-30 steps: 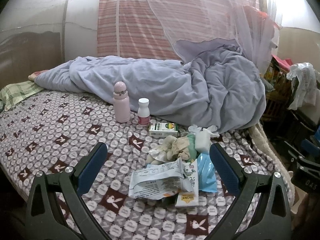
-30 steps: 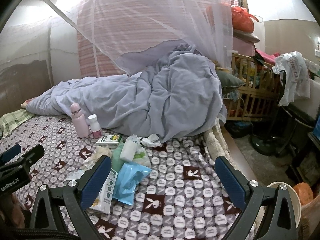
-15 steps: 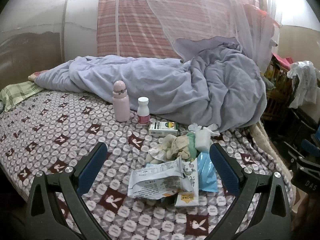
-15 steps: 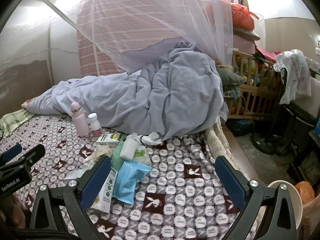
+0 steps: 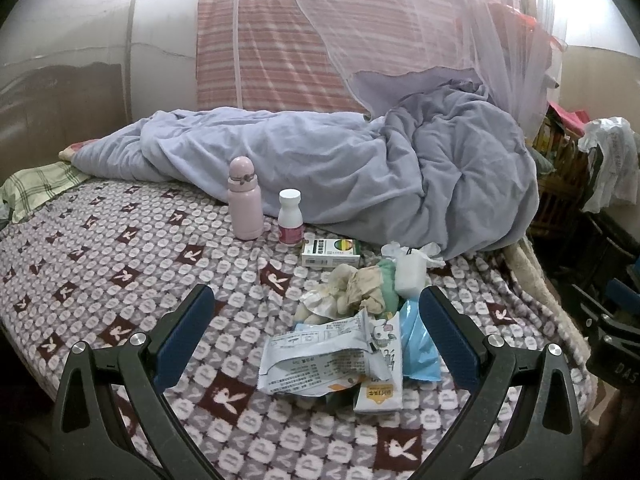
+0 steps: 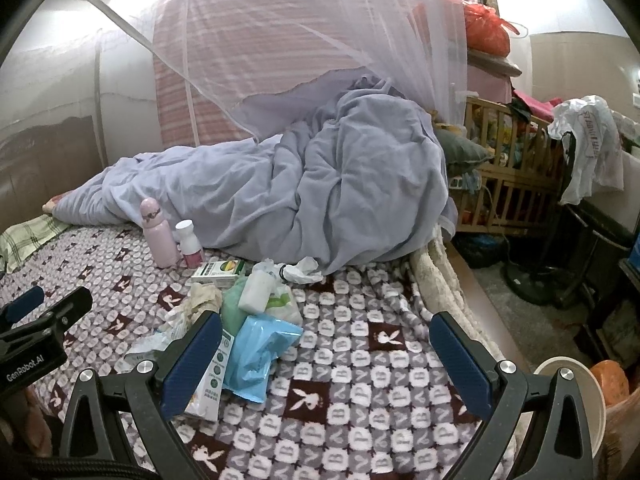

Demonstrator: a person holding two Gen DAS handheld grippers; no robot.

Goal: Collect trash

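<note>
Trash (image 5: 348,344) lies in a loose heap on the bed, on the patterned blanket (image 5: 100,276) with its rabbit squares, toward the bed's right side. At the front of the heap a crumpled white wrapper (image 5: 320,364) with printed text lies flat, overlapping a white and yellow sachet (image 5: 380,392). Just beside them on the right is a light blue plastic packet (image 6: 256,356). Behind these sit wadded beige tissues (image 5: 356,288), a pale green bag (image 6: 236,304) and a small white bottle (image 6: 256,290) lying tilted on top of it. A knotted white plastic bag (image 6: 302,270) rests at the back, touching the quilt's edge.

Beyond the heap a small white and green box (image 5: 330,253) lies flat. Near it stand a white pill bottle (image 5: 290,218) with a pink label and a pink flask (image 5: 244,200), both upright and just beside each other. A bunched lavender quilt (image 5: 360,176) stretches across the bed behind them, under a pink mosquito net (image 5: 400,20).

The left tongs (image 5: 316,344) hover over the front of the heap with their blue pads wide apart, holding nothing; the wrapper lies between them in that view. The right tongs (image 6: 326,364) are also spread wide and empty, above bare blanket to the right of the blue packet. At the right of the bed stands a wooden crib (image 6: 508,184), and a white bucket (image 6: 576,392) shows at the lower right edge.
</note>
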